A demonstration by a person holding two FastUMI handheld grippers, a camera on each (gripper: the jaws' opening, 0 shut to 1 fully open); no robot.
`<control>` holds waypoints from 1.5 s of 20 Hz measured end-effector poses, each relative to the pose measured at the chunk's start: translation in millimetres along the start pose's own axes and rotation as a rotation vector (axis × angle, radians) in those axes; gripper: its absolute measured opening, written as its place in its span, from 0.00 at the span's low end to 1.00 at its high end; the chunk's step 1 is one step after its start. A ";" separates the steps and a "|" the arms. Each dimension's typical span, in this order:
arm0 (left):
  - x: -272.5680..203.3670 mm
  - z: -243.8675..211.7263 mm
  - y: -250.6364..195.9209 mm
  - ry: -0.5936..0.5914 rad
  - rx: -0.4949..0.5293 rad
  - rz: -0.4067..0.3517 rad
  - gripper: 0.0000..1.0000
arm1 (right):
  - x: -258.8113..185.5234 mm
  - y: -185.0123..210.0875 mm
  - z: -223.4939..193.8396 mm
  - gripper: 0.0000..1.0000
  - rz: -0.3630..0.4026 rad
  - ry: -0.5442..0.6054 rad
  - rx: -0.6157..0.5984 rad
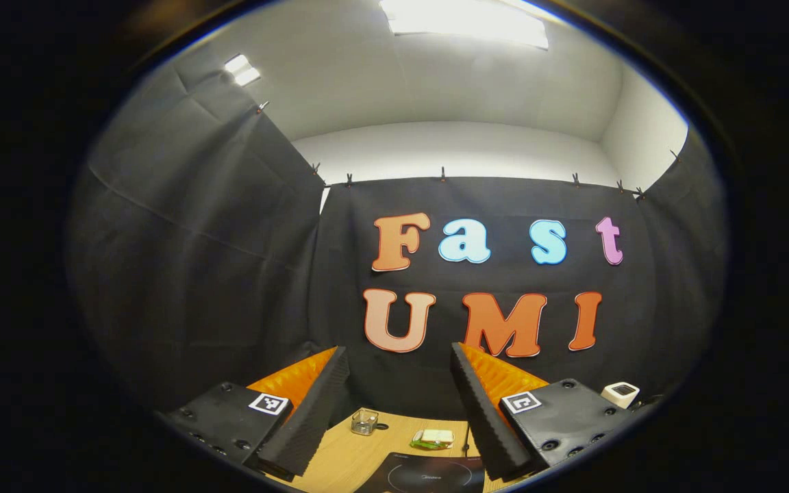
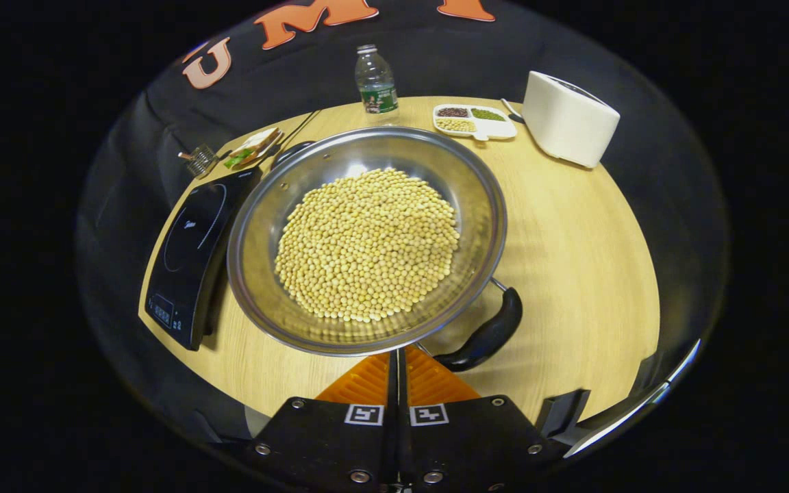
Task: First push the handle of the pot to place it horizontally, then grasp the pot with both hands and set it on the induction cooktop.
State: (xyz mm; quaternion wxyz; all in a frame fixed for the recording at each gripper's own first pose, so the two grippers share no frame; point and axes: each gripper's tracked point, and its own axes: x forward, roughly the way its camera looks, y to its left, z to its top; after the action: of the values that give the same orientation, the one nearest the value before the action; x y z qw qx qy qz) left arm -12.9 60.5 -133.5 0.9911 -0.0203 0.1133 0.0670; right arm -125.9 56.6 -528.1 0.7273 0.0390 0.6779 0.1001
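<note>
Now the right gripper (image 2: 395, 370) is closed beside the pot (image 2: 367, 239) handle (image 2: 483, 335), while the left gripper (image 1: 398, 404) gapes above the cooktop (image 1: 429, 474).

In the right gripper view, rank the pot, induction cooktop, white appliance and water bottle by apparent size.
1. pot, largest, though nearest the camera.
2. induction cooktop.
3. white appliance.
4. water bottle, smallest.
The last two sit farthest back, so their true sizes are unsure.
</note>
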 end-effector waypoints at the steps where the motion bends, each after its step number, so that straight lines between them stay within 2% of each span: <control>1: 1.2 -1.7 -2.2 0.002 0.000 -0.002 0.97 | 1.6 -9.2 4.9 0.00 -0.019 -0.004 0.003; 7: 9.8 -16.8 -14.7 0.027 0.001 -0.017 0.98 | 9.4 -53.3 39.1 0.00 -0.117 -0.050 0.043; 15: 24.6 -52.7 -45.0 0.103 0.015 -0.066 0.98 | 25.5 -78.5 77.3 0.00 -0.178 -0.088 0.064; 18: 30.0 -71.6 -56.9 0.121 0.060 -0.072 0.98 | 31.5 -88.7 85.5 0.00 -0.205 -0.084 0.064; 22: 36.5 -118.6 -95.3 0.210 0.072 -0.137 0.98 | 46.4 -97.7 101.1 0.00 -0.204 -0.110 0.097; 26: 44.5 -162.6 -126.1 0.308 0.076 -0.194 0.97 | 56.9 -102.5 116.3 0.00 -0.160 -0.122 0.160; 30: 47.8 -198.6 -158.5 0.382 0.077 -0.253 0.98 | 62.0 -107.3 128.9 0.00 -0.142 -0.139 0.172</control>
State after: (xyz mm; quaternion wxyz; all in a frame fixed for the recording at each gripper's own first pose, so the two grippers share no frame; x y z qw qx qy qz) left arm 11.0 -101.3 -333.7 0.9522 -0.0087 0.2979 -0.0671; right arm 15.9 -25.8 -599.4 0.7716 0.0598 0.6332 -0.0129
